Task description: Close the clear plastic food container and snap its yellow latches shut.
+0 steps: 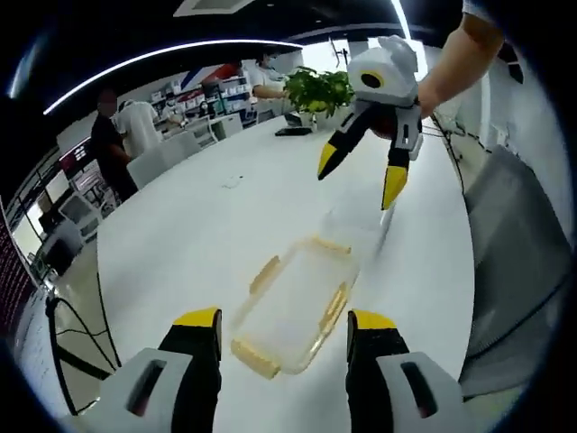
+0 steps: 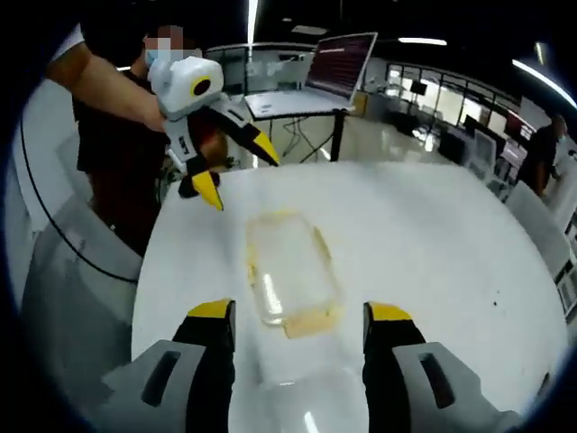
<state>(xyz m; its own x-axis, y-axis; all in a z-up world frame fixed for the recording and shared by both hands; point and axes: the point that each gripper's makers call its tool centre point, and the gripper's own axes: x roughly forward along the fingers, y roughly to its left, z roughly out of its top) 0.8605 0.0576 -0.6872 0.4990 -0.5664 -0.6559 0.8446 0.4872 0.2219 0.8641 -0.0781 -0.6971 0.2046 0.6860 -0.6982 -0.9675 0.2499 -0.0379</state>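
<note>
The clear plastic food container [image 1: 293, 302] [image 2: 287, 275] lies on the white table [image 1: 207, 216] [image 2: 433, 244], with yellow latches along its sides and ends. A clear flat piece [image 1: 354, 227] [image 2: 297, 401], apparently the lid, rests on the table at one end of it, apart from the base. In the left gripper view my left gripper [image 1: 284, 325] is open, low over the container's near end and empty. My right gripper [image 2: 300, 316] is open as well, over the opposite end. Each gripper appears in the other's view, hovering open above the table: the right [image 1: 361, 179], the left [image 2: 237, 170].
A potted plant [image 1: 317, 88] and a dark flat object stand at the table's far end. Grey chairs [image 1: 518, 244] [image 2: 77, 271] line one side. A screen on a stand [image 2: 341, 59] is beyond the table. People stand in the background [image 1: 113, 149].
</note>
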